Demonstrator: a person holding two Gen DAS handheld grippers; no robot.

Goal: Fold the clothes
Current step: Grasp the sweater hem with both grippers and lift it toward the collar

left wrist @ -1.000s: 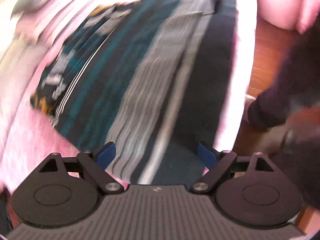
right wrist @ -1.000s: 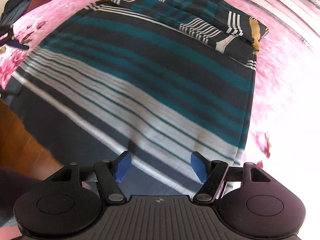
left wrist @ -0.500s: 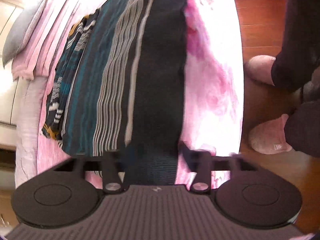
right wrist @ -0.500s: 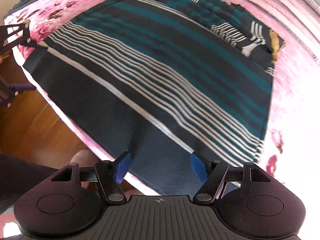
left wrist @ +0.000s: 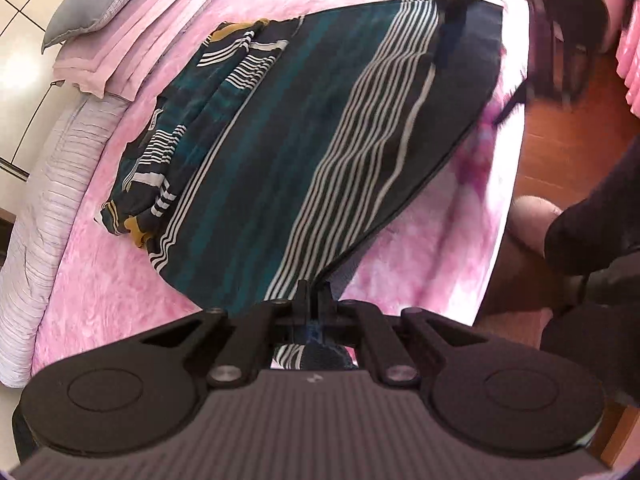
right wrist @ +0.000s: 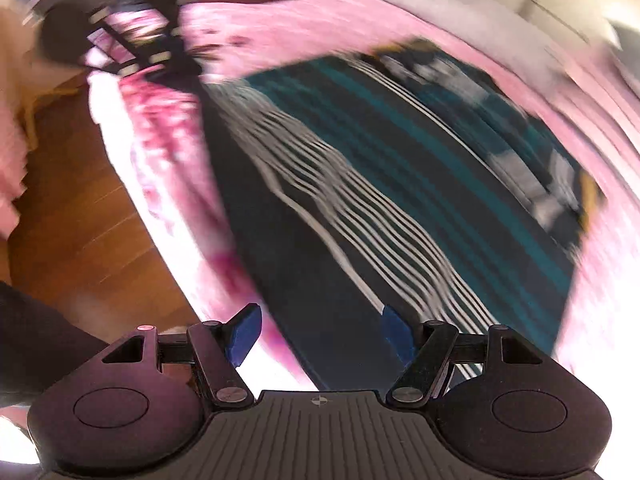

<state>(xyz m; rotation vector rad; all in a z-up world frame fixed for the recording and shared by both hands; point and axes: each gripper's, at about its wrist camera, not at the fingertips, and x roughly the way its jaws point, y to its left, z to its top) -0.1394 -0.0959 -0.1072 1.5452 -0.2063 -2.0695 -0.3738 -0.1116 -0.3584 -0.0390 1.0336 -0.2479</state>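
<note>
Striped shirt [left wrist: 304,152] in left gripper [left wrist: 313,294]

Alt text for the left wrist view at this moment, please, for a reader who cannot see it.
The left gripper is shut on the near hem corner of a dark striped garment with teal and white bands, spread flat on a pink bedspread. The right gripper is at the garment's far corner, and wooden floor lies to the right.

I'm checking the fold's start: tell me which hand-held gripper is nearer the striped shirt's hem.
Left. The left hand-held gripper is shut on the striped shirt at its hem corner; the right hand-held gripper is open just above the hem.
</note>
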